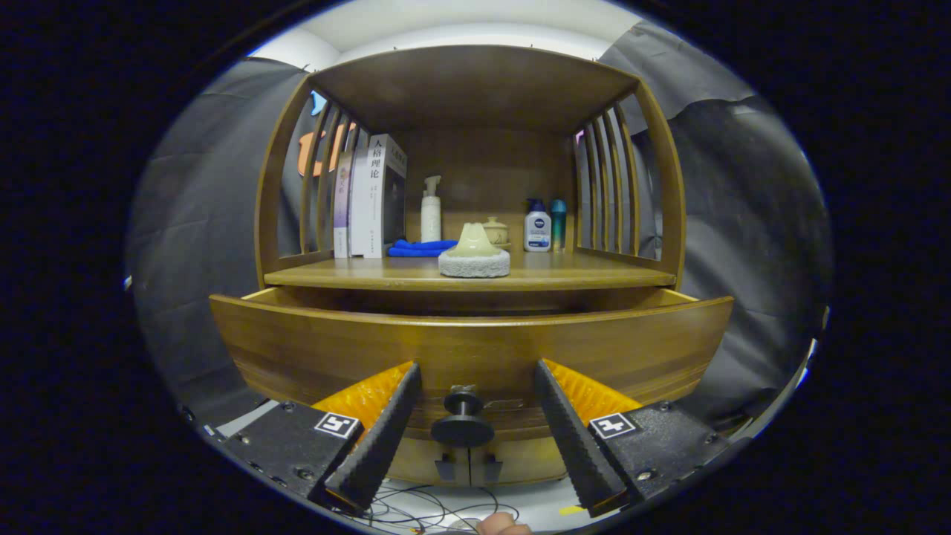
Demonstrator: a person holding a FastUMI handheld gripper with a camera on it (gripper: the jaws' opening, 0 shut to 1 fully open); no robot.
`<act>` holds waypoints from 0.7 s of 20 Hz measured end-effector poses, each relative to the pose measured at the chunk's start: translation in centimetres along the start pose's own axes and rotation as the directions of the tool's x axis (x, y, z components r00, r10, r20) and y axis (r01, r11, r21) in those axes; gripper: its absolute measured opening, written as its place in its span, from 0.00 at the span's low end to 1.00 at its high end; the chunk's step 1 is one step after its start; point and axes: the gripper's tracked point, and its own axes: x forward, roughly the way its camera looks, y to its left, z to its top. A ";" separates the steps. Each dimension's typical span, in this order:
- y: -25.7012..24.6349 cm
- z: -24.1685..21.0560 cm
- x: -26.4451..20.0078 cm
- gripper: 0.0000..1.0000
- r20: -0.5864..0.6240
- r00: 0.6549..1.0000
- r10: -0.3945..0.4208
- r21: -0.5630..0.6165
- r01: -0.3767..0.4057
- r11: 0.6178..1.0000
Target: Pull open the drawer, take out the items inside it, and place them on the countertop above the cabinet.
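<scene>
The round dark knob (462, 419) of the curved, glossy brown wooden drawer (475, 345) sits between the wide-open, empty fingers (468, 438).

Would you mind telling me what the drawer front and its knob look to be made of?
The drawer front looks like wood with a smooth, slightly glossy brown finish; grain lines run along it. The knob, sitting untouched between the open gripper fingers, is dark and matte, maybe metal or plastic; the look leaves that open.
</scene>
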 end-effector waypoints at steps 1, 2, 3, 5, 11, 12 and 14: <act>0.0 0.0 0.3 0.98 -0.003 1.000 0.000 0.000 0.000 1.000; 0.0 0.1 0.7 0.98 -0.004 1.000 0.000 0.002 0.000 1.000; 0.0 0.2 1.0 0.98 -0.004 1.000 0.000 0.001 0.000 1.000; 0.1 0.3 1.6 0.98 -0.002 1.000 0.000 -0.003 0.000 1.000; 0.3 1.1 3.4 0.98 -0.003 1.000 -0.003 -0.004 0.003 1.000; 0.4 1.2 3.6 0.98 -0.006 1.000 -0.004 -0.003 0.004 1.000; 0.5 1.3 4.2 0.98 -0.006 1.000 -0.007 -0.004 0.007 1.000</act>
